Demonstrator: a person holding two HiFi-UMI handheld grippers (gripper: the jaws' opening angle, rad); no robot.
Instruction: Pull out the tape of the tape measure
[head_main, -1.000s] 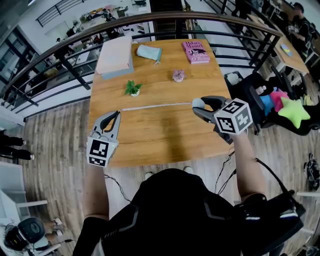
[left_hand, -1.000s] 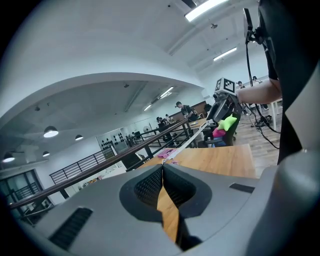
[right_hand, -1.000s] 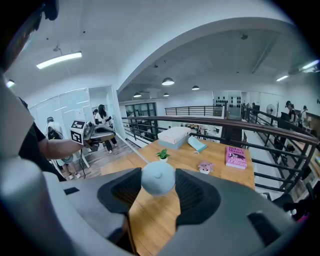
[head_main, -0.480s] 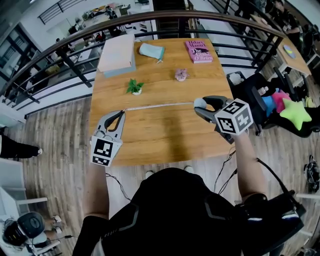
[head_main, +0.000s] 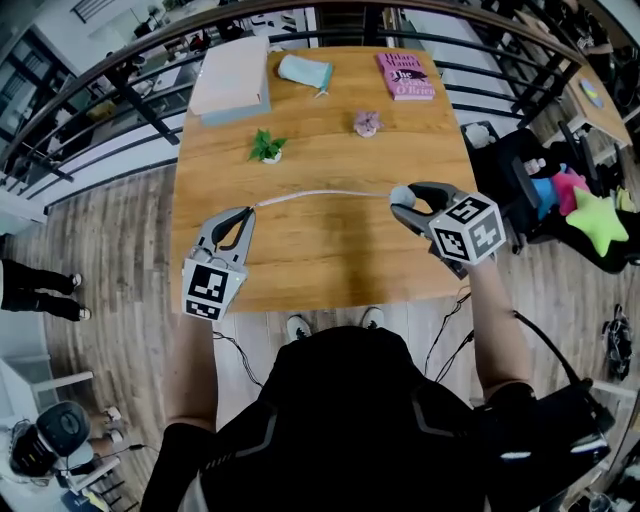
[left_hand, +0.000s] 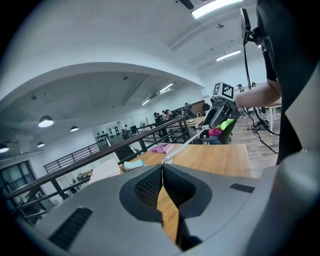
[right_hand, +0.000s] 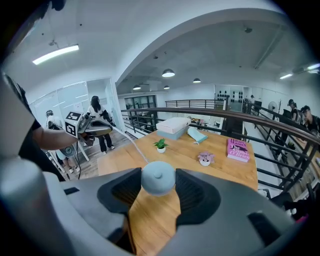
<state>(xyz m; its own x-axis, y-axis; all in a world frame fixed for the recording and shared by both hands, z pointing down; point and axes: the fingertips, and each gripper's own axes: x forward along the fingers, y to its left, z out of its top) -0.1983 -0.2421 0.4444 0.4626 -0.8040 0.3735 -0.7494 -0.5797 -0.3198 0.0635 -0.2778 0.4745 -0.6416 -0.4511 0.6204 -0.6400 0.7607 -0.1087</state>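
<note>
A round grey-blue tape measure (head_main: 399, 195) sits between the pads of my right gripper (head_main: 400, 204), which is shut on it above the wooden table (head_main: 320, 265). Its white tape (head_main: 320, 193) runs left to my left gripper (head_main: 246, 212), whose jaws are shut on the tape's end. In the right gripper view the case (right_hand: 158, 177) fills the gap between the jaws, and the tape (right_hand: 131, 143) leads off to the far gripper. In the left gripper view the jaws meet at the tip (left_hand: 162, 167) and the tape (left_hand: 186, 144) stretches away from it.
At the table's far side lie a pale flat box (head_main: 232, 82), a teal pouch (head_main: 305, 72) and a pink book (head_main: 407, 75). A small potted plant (head_main: 266, 147) and a pink ornament (head_main: 367, 123) stand mid-table. A railing runs behind; a chair with toys (head_main: 560, 200) is at right.
Both grippers have sunk a little toward the table, with the tape still stretched between them. Neither grip has changed.
</note>
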